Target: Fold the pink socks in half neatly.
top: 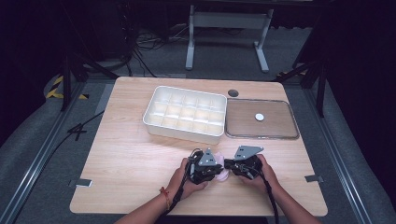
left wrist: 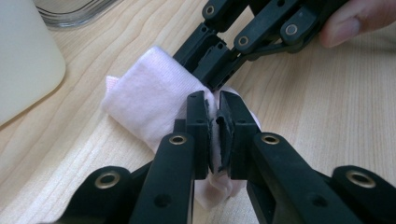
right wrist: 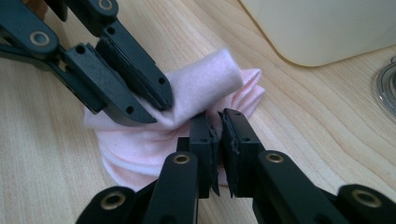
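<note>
The left tool (left wrist: 214,123) is clenched on a fold of the pink sock (left wrist: 149,100), and the right tool (right wrist: 217,135) pinches it too. The sock lies bunched on the table (top: 130,154), in front of the white divided box (top: 154,122). Judging by this, the folding is partly done; no compartment holds anything yet.

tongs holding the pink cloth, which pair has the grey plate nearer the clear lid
The right tongs: their grey three-cornered plate sits closer to the clear flat plastic lid than the left tongs' does. Both pinch the soft pink folded cloth.
</note>
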The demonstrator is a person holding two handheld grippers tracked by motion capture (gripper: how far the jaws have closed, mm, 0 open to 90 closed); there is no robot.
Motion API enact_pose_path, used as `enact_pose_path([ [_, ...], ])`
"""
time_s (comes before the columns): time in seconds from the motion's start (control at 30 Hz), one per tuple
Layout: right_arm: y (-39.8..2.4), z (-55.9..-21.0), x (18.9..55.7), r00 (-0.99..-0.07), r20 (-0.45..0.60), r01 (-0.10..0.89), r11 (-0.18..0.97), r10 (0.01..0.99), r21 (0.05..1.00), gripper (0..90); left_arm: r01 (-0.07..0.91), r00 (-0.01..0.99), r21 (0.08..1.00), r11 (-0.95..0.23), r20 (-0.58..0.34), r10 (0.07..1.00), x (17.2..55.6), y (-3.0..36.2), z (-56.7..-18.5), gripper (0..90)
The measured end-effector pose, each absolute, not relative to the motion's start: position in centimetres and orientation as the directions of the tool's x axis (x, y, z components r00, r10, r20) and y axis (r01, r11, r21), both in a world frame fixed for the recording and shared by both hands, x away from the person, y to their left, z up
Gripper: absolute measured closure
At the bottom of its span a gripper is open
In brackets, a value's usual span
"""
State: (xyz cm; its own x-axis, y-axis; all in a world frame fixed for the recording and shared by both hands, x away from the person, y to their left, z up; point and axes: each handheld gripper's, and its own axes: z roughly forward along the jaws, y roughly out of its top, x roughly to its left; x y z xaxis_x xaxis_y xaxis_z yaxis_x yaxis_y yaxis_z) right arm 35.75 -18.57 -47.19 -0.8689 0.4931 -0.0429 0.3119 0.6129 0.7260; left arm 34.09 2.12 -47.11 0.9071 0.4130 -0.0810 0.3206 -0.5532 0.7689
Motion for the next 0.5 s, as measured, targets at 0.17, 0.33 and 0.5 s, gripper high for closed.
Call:
enact_pose_path([
  [0.17, -19.5, -45.8, 35.5, -0.858, -0.071, 0.268, 0.560, 0.509, 0.784, 87.2, 0.317, 0.909, 0.768, -0.556, -0.079, 0.409, 34.2, 2.1, -47.2, 82.7],
  [0.33, -19.5, -45.3, 35.7, -0.853, -0.021, 0.287, 0.503, 0.522, 0.815, 81.7, 0.323, 0.907, 0.765, -0.557, -0.083, 0.412, 34.2, 2.0, -47.2, 82.5],
  [0.5, -19.1, -45.2, 35.7, -0.853, -0.018, 0.271, 0.472, 0.522, 0.839, 79.9, 0.325, 0.907, 0.767, -0.554, -0.087, 0.412, 34.2, 2.0, -47.2, 82.4],
])
